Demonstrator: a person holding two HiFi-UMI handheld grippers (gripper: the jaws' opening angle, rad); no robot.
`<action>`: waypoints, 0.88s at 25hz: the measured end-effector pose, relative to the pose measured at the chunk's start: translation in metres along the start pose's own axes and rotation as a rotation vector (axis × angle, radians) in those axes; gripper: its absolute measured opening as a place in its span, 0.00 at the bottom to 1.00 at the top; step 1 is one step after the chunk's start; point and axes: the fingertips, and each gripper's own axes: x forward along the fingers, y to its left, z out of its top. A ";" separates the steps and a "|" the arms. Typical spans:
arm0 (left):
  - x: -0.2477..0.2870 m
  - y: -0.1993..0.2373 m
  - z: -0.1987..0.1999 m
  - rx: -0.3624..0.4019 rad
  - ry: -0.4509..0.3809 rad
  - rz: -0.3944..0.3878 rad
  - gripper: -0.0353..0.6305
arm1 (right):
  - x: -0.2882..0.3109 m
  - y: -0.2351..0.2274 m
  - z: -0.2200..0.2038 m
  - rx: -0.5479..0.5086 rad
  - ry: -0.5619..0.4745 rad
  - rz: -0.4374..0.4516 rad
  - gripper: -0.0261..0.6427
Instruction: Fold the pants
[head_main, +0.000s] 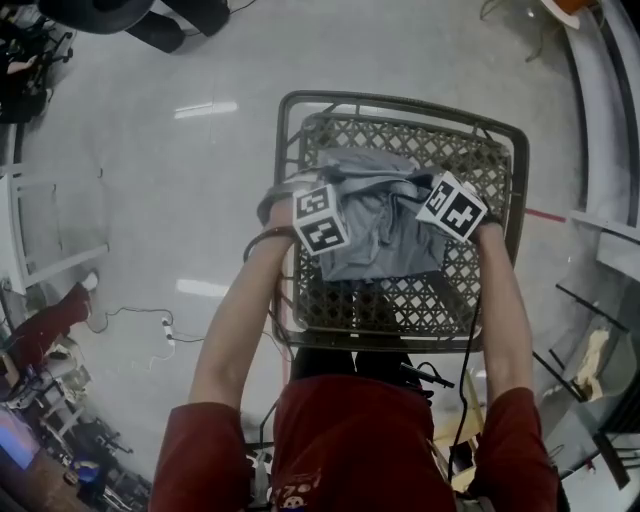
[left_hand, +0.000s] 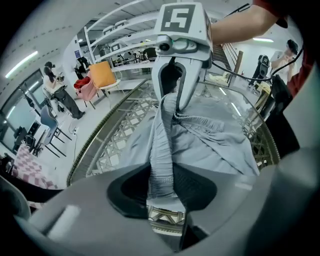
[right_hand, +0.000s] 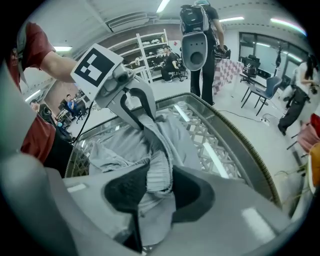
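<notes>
Overhead, marker cubes (head_main: 320, 218) hide left claw (left_hand: 161, 186) and right claw (right_hand: 156, 189) pinching pants (head_main: 385, 240).

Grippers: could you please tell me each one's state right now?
Left gripper: closed on the grey fabric pants.
Right gripper: closed on the same pants.

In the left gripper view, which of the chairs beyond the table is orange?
The orange chair is the one closest to the lattice table's rim. The chair behind it looks pinkish, and the chair farther left is blue.

The pants (head_main: 385, 230) cover most of the lattice table (head_main: 400, 305); near strip bare.
</notes>
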 end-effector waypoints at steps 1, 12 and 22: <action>0.004 0.002 -0.002 0.005 0.003 0.008 0.26 | 0.004 -0.003 -0.001 0.005 -0.002 -0.006 0.24; 0.006 0.028 -0.003 -0.003 -0.024 0.092 0.37 | 0.000 -0.027 0.004 0.016 -0.051 -0.065 0.27; -0.005 0.069 0.004 -0.070 -0.088 0.185 0.36 | 0.003 -0.056 0.013 0.051 -0.091 -0.141 0.27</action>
